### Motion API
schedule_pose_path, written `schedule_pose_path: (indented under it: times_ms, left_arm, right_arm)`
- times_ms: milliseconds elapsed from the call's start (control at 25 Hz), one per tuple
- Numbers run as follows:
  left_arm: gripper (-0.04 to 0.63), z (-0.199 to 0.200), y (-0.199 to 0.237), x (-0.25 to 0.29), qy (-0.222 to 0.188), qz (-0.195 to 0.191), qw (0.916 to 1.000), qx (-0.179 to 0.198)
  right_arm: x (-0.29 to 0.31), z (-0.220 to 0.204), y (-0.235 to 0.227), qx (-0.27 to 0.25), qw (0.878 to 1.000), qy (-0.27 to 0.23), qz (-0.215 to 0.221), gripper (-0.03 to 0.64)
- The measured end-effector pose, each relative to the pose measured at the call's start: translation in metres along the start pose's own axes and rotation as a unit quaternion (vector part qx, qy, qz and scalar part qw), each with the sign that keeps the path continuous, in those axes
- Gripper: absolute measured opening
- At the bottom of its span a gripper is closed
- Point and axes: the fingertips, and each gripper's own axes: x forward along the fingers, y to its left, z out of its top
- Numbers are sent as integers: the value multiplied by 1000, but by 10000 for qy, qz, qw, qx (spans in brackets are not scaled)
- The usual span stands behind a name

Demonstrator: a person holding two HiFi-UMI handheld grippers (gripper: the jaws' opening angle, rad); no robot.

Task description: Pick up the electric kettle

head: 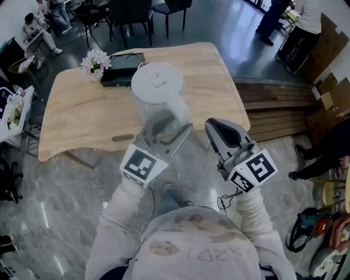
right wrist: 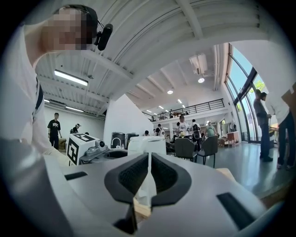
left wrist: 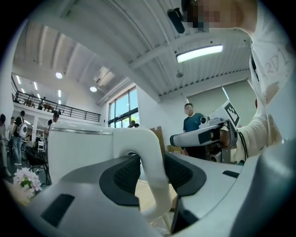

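The white electric kettle (head: 158,90) stands upright over the front part of the wooden table (head: 82,115), lid toward the head camera. Its base is hidden. My left gripper (head: 167,130) is shut on the kettle's handle (left wrist: 152,171), one dark ribbed pad pressed against each side of it. The kettle body (left wrist: 78,152) fills the left of the left gripper view. My right gripper (head: 217,130) hovers just right of the kettle, shut with nothing between its jaws. The right gripper view looks past its shut jaws (right wrist: 149,178) at the kettle (right wrist: 147,144).
A bunch of pale flowers (head: 95,61) and a black box (head: 123,68) lie at the table's far side. Dark chairs (head: 131,13) stand beyond it. Wooden steps (head: 273,109) lie to the right, with a person's legs (head: 322,147) nearby. Several people stand around the hall.
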Motion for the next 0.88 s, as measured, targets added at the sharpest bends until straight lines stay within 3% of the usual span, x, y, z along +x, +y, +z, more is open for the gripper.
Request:
schedule_pose_path:
  times_ms: [520, 880]
  left_arm:
    - [158, 43, -94, -63, -59, 577, 9983, 22]
    - [160, 52, -120, -94, 193, 734, 9971, -56]
  right_arm:
    - [-67, 14, 51, 33, 9970, -207, 751, 26]
    - [-63, 15, 76, 99, 9936, -264, 1098, 26]
